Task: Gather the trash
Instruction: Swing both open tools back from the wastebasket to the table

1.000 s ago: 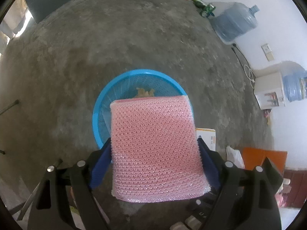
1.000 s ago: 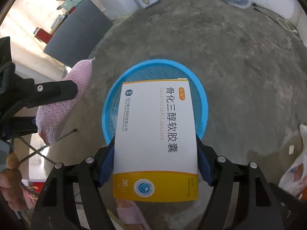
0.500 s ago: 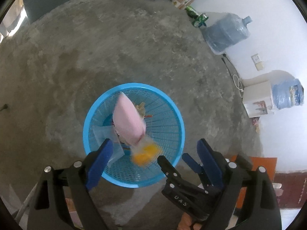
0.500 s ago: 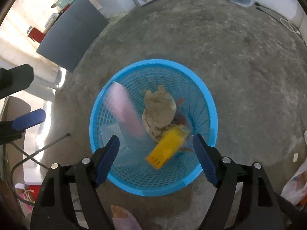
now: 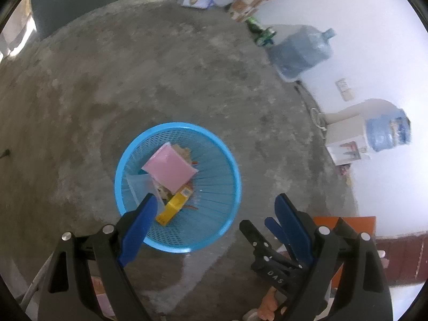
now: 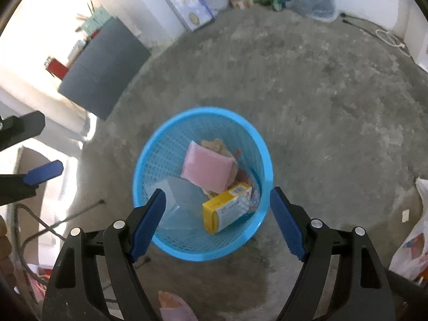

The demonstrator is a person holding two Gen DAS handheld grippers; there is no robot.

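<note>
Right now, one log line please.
left hand-held gripper: open, empty | right hand-held gripper: open, empty | pink pouch, yellow box: in blue basket

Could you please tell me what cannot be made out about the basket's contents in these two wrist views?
- Left wrist: the yellow-and-white box is partly hidden by the left gripper's finger.
- Right wrist: the crumpled beige item lies mostly under the pink bubble-wrap pouch.
- Both views: print on the box is too small and blurred.

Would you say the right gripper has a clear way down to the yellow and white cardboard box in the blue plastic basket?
Probably yes: the right gripper is open above the basket, and the box lies uncovered on top.
</note>
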